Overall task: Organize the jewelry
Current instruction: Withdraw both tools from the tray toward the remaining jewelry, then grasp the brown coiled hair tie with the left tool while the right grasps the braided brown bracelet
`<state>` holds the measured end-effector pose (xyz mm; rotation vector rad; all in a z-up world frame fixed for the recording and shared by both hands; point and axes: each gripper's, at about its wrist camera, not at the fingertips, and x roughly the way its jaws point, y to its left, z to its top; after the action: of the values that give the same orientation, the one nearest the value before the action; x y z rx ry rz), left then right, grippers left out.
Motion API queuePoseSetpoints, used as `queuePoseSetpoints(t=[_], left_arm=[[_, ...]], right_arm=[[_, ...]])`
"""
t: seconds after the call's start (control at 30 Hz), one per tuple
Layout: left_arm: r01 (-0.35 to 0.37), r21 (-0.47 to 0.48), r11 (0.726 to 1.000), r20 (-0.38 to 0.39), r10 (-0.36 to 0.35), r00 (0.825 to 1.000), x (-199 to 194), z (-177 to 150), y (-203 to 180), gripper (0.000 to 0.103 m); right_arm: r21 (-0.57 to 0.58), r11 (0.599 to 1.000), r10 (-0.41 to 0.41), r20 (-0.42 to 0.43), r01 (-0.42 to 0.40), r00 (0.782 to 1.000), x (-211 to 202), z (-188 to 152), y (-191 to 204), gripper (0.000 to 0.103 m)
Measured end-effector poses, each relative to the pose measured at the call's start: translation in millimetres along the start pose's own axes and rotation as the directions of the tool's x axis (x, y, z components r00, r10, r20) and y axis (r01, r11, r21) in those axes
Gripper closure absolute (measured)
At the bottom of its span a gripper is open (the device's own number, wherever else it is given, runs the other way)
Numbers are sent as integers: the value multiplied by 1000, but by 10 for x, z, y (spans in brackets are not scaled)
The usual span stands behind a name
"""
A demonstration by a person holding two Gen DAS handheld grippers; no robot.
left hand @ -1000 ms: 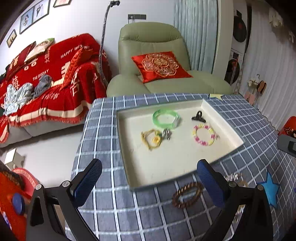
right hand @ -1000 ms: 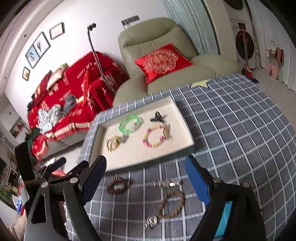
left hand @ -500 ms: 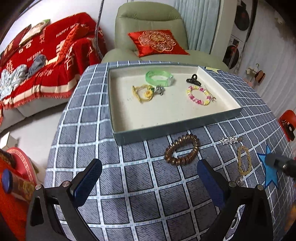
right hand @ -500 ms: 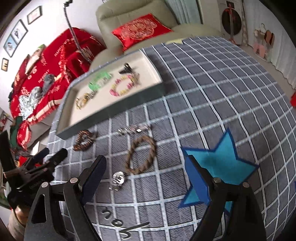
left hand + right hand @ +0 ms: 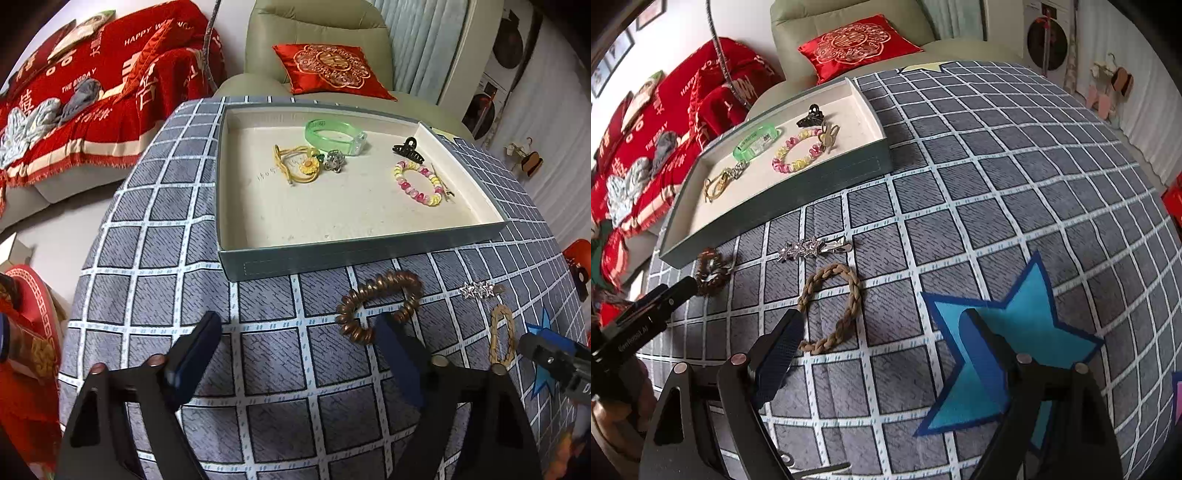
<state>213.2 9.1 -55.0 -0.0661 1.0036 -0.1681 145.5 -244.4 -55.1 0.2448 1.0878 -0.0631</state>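
Closing with nothing between its jaws, the left tool (image 5: 295, 341) hovers just short of the brown coil hair tie (image 5: 380, 304); the right tool (image 5: 882, 332) gapes released beside the braided bracelet (image 5: 831, 308).

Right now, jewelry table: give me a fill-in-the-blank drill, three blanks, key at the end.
1. The green bangle lies inside the ____.
2. The brown coil tie lies on the ____, outside the tray.
3. The patch under the right tool is shaped like a ____.
Missing words: tray; tablecloth; star
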Motion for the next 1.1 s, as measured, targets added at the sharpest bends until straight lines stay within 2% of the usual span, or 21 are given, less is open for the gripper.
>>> queuePoseSetpoints(t=[0.07,0.37,0.43,0.5,0.57,0.6,0.67,0.7,0.73,0.77,0.97,1.1], left_arm=[[4,-11,1000,-7,-4,1000,32,7,-4,7],[-30,38,999,1,30,1000,95,14,-162,7],[-46,71,996,12,45,999,90,1,-220,18],[-50,100,994,12,49,999,93,-4,-273,22],[-55,132,990,22,53,998,80,-20,-330,31],[-46,145,988,23,43,999,70,-27,-357,39],[-32,167,985,24,28,999,53,-35,-396,60],[-25,182,983,23,21,999,49,-38,-420,75],[-20,198,980,21,16,1000,40,-46,-450,75],[-10,202,979,19,7,1000,34,-55,-465,75],[83,140,987,8,-85,996,-66,-69,-379,76],[117,110,987,18,-119,993,-147,-58,-329,76]], right_arm=[[-20,1000,-11,-5,11,1000,42,15,32,23],[-191,976,-101,31,105,994,124,-5,287,33],[-216,972,-92,40,98,995,112,-40,322,35],[-225,970,-89,38,95,995,105,-46,341,40],[-232,969,-82,35,88,996,102,-44,359,47],[-239,968,-76,33,82,997,95,-47,373,50],[-250,965,-72,33,78,997,87,-53,406,69],[-253,965,-70,32,76,997,83,-57,423,75],[-255,964,-67,31,73,997,78,-62,441,90],[-255,964,-72,33,78,997,75,-68,452,95],[-209,977,-36,39,44,999,13,-79,377,96],[-175,984,-6,66,18,998,-136,-66,294,96]])
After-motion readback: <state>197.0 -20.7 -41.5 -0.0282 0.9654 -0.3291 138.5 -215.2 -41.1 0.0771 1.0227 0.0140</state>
